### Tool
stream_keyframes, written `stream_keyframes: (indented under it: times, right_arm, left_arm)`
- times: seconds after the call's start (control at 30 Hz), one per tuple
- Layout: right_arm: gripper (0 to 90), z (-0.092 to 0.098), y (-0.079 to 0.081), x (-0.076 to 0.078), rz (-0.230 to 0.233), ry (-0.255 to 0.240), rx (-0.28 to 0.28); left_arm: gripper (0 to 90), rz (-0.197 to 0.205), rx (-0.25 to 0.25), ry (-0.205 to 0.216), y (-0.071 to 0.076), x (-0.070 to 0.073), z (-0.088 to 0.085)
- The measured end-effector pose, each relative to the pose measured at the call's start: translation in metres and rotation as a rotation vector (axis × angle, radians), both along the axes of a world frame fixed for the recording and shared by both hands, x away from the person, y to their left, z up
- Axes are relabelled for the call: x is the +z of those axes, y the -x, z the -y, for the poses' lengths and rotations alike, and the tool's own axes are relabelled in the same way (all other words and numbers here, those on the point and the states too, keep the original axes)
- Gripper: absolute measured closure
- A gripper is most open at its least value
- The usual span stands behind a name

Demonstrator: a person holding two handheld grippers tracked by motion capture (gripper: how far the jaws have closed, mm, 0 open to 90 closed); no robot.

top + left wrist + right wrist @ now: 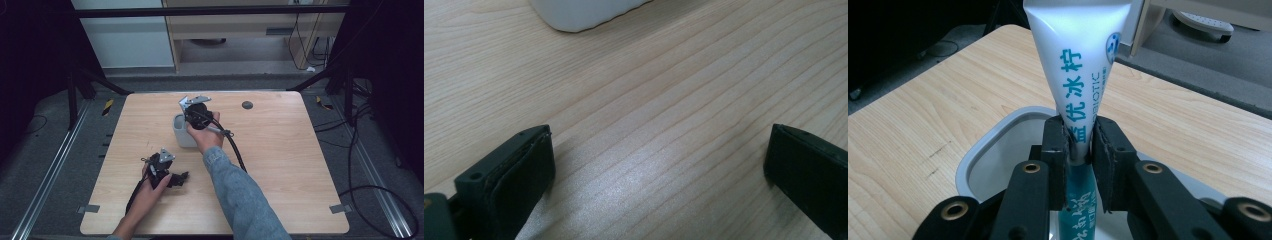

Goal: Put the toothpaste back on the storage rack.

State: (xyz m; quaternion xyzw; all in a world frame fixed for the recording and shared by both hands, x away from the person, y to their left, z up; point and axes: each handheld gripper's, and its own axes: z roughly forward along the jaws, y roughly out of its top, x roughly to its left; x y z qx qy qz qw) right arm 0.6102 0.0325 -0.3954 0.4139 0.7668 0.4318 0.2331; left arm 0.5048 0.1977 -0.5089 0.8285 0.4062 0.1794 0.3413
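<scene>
A white tube (1075, 60) with blue-green print is being pinched by the right gripper (1079, 145), its jaws pressed on the tube's narrow part. In the right gripper view the tube is being held upright over the open white container (998, 145). In the high view the tube is being hidden by the right hand (204, 131) and only the container (181, 131) is being shown, near the middle of the wooden bench (280, 165). The left gripper (165, 172) is being rested on the bench nearer the person. In the left gripper view its jaws are being kept spread wide, with bare wood between them.
</scene>
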Motion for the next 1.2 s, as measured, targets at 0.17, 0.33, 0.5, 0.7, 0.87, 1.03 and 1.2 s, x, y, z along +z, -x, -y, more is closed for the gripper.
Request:
stream_keyframes:
  times: [0.17,0.33,0.5,0.7,0.87,1.03,1.2]
  right_arm:
    - [73.1,0.007,0.004,0.005,-0.003,0.002,-0.007]
    - [73.3,0.015,0.007,0.009,-0.009,0.003,-0.003]
    - [73.1,0.024,0.013,0.012,-0.002,0.008,0.003]
    - [72.7,0.037,0.019,0.015,-0.004,0.021,0.004]
    - [72.1,0.048,0.023,0.022,-0.006,0.027,0.006]
    - [71.2,0.06,0.026,0.026,0.005,0.02,0.002]
    - [71.3,0.068,0.024,0.027,0.003,0.027,-0.003]
  left_arm:
    - [0.0,0.0,0.0,0.0,0.0,0.0,0.0]
    - [0.0,0.0,0.0,0.0,0.0,0.0,0.0]
    - [0.0,0.0,0.0,0.0,0.0,0.0,0.0]
    - [0.0,0.0,0.0,0.001,0.0,0.0,0.0]
    - [0.0,0.001,0.001,0.001,0.0,0.0,0.0]
    - [0.0,0.0,-0.001,0.0,0.0,0.0,0.0]
    - [0.0,0.001,0.0,0.001,0.0,0.0,0.0]
